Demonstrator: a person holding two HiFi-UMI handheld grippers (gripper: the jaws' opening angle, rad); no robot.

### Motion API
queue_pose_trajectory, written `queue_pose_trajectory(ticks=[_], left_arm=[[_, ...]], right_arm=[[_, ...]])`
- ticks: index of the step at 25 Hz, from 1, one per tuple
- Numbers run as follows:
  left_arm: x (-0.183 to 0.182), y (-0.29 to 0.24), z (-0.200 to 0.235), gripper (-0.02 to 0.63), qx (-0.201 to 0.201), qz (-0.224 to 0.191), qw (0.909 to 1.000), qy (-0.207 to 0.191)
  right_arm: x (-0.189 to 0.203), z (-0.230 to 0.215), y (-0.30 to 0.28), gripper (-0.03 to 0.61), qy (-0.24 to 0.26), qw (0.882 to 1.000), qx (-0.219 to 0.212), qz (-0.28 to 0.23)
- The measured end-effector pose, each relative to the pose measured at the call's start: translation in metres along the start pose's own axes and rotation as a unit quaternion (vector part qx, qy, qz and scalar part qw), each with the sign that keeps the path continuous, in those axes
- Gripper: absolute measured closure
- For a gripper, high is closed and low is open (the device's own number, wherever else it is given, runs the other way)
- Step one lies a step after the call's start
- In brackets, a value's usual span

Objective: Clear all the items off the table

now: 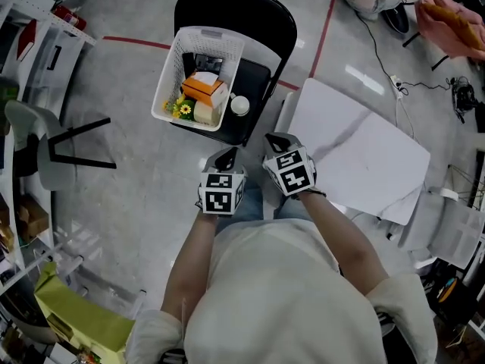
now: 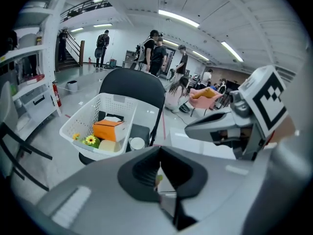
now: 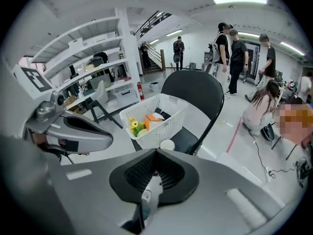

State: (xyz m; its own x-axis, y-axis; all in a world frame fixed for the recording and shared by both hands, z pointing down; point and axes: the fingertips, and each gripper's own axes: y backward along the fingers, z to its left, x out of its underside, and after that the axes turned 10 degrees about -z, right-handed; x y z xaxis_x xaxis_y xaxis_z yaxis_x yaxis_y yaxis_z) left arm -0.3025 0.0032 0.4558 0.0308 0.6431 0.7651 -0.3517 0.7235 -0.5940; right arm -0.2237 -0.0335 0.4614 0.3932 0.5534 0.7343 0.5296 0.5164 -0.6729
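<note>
A white basket stands on a black chair; in it lie an orange box, a yellow flower and a cream item. A white cup sits on the seat beside the basket. The white table at the right shows a bare top. My left gripper and right gripper hang side by side close to my body, short of the chair, both shut with nothing between the jaws. The basket and cup show ahead in both gripper views.
A white chair and shelving stand at the left. Red tape lines cross the floor. Cables lie on the floor at the right. Several people stand far behind the chair, one crouching.
</note>
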Motion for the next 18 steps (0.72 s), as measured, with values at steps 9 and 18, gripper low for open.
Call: queue_pose_trajectory(ticks=[9, 18], left_arm=[[-0.022, 0.006, -0.043, 0.604, 0.029, -0.017, 0.9988, -0.035], [-0.037, 0.004, -0.072, 0.604, 0.054, -0.028, 0.9974, -0.04]], right_arm=[[-0.018, -0.011, 0.049, 0.58, -0.03, 0.998, 0.008, -0.051], [-0.021, -0.029, 0.08, 0.58, -0.051, 0.995, 0.022, -0.082]])
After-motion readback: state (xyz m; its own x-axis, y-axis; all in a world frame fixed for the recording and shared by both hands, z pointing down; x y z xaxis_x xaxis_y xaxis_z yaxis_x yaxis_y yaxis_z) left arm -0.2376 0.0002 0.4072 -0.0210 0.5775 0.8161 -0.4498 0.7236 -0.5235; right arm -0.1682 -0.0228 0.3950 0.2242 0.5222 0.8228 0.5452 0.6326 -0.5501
